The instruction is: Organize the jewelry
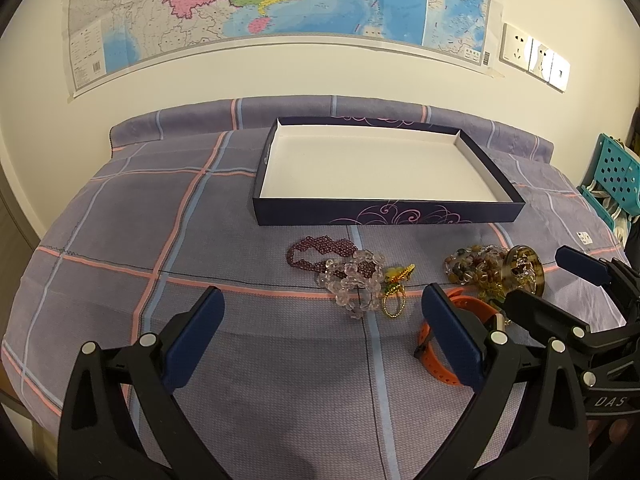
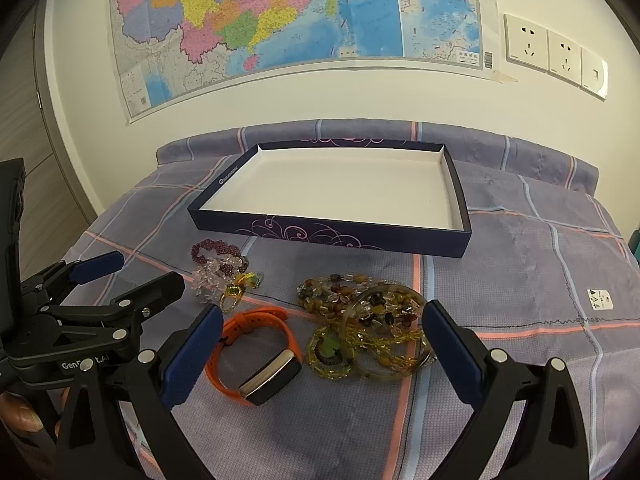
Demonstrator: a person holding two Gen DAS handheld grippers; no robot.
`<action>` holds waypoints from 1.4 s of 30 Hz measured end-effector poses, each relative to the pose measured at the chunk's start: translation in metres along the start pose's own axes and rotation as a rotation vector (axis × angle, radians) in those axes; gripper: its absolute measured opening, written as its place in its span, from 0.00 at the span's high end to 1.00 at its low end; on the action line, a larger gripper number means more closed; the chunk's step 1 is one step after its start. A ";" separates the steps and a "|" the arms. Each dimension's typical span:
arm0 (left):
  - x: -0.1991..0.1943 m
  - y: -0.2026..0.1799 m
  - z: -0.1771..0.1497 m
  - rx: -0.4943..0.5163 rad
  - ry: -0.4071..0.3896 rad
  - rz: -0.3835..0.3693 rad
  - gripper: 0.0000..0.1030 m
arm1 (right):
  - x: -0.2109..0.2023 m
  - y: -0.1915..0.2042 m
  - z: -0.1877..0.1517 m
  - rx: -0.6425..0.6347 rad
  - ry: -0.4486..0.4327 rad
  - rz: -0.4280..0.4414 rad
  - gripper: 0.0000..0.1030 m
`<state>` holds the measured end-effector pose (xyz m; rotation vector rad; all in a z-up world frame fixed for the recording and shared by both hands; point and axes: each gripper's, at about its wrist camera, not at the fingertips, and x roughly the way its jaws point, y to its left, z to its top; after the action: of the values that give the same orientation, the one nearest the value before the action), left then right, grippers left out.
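Note:
A shallow dark blue box [image 1: 384,216] [image 2: 332,236] with a white inside lies empty on the bed. In front of it lie a purple bead bracelet [image 1: 316,252] [image 2: 210,249], a clear crystal bracelet [image 1: 354,286] [image 2: 212,278], a small gold and green trinket [image 1: 396,280] [image 2: 240,286], an orange smart band [image 1: 440,364] [image 2: 248,344], and a heap of multicoloured stone beads [image 1: 476,266] [image 2: 348,294] with an amber bangle [image 1: 524,274] [image 2: 384,332]. My left gripper [image 1: 320,312] [image 2: 140,270] is open and empty, short of the crystal bracelet. My right gripper [image 2: 322,320] [image 1: 540,276] is open and empty, around the band and beads.
The bed has a purple checked cover [image 1: 120,248] with a rolled edge at the wall. A map [image 1: 280,0] and wall sockets [image 2: 552,52] hang behind. A teal perforated crate [image 1: 612,176] stands at the right edge of the bed.

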<state>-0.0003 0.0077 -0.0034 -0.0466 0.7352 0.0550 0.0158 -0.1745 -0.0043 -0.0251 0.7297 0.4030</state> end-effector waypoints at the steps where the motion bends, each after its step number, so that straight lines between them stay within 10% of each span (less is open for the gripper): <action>1: 0.000 0.000 0.000 0.000 0.000 0.001 0.06 | 0.000 0.000 0.000 0.000 -0.001 0.000 0.07; 29: 0.011 -0.019 -0.012 0.080 0.067 -0.113 0.06 | 0.001 -0.047 -0.005 0.101 0.043 0.012 0.07; 42: 0.022 -0.038 -0.024 0.142 0.171 -0.316 0.49 | 0.018 -0.078 -0.013 0.131 0.126 0.045 0.75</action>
<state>0.0022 -0.0307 -0.0350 -0.0312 0.8935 -0.3059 0.0486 -0.2425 -0.0352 0.0898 0.8806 0.3982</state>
